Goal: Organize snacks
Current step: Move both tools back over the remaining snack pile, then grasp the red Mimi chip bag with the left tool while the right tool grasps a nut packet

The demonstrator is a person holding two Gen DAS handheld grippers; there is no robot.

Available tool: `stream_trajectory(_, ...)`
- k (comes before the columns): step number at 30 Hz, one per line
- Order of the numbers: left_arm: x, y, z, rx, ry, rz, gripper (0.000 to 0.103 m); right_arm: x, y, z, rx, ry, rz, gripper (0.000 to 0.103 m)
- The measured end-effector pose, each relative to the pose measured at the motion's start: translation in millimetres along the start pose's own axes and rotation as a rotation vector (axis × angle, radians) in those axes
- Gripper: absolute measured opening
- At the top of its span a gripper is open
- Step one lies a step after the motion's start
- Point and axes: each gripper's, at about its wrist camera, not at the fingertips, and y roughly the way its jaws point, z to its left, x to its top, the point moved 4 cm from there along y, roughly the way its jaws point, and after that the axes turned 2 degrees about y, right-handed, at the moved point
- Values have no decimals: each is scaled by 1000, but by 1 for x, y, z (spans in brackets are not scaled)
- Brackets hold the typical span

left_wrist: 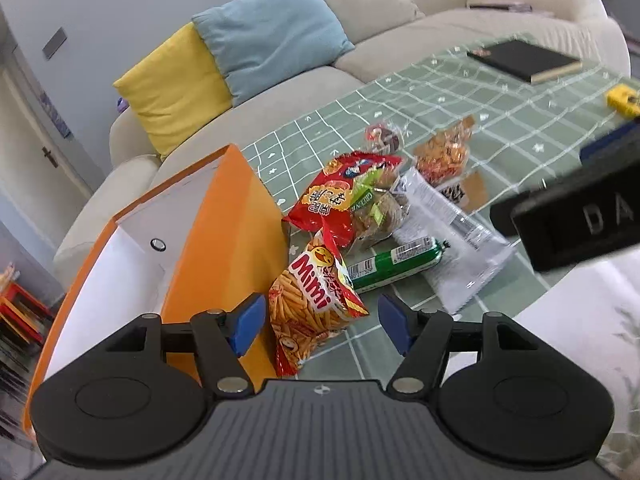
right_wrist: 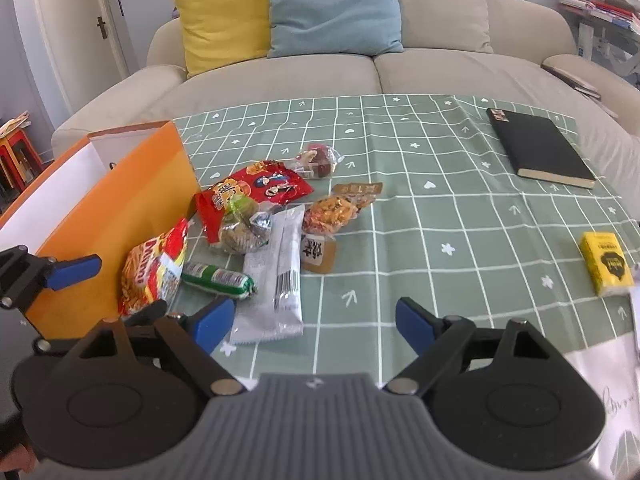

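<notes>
Through the left camera, my left claw hangs released above the Mimi snack bag, which leans against the orange box at nine o'clock on the desk. Through the right camera, my right claw is released, empty; the snack pile lies at eleven o'clock.

snack packets: 7 | orange box: 1 | black book: 1 | cushions: 2
</notes>
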Motion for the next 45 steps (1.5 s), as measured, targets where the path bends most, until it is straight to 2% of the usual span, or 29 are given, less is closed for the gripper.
stream_trajectory(2,1,9,-2,31,37,11,76,5,7,-1,-2,-10,1,85)
stream_trajectory(6,2,20,-4,40,76,18,77,18,22,-4,-8,-19,0,83)
stream_trajectory(8,1,25,-6,45,92,25,75,25,31,-5,-5,-22,-3,80)
stream_trajectory(14,-5,37,-3,39,73,39,66,40,61,-11,-6,-20,-16,79)
stream_trajectory(16,-6,36,-4,35,66,24,58,43,71,-16,-9,0,-12,78)
stream_trajectory(22,0,36,2,3,-18,0,40,53,90,-29,-8,82,-15,77)
stream_trajectory(27,7,32,15,-59,-136,-24,34,57,102,-36,11,143,-7,77)
stream_trajectory(30,9,33,20,-91,-184,-22,33,55,109,-37,25,172,13,73)
stream_trajectory(32,9,34,23,-105,-212,-17,33,54,113,-39,35,189,23,67)
stream_trajectory(39,7,33,36,-191,-336,-12,32,53,122,-44,68,248,33,62)
stream_trajectory(42,7,33,39,-204,-363,-10,32,52,124,-43,102,260,34,51)
stream_trajectory(44,7,32,40,-209,-371,-8,31,51,126,-40,124,255,38,38)
stream_trajectory(45,8,32,40,-213,-374,-8,31,50,125,-38,133,251,37,35)
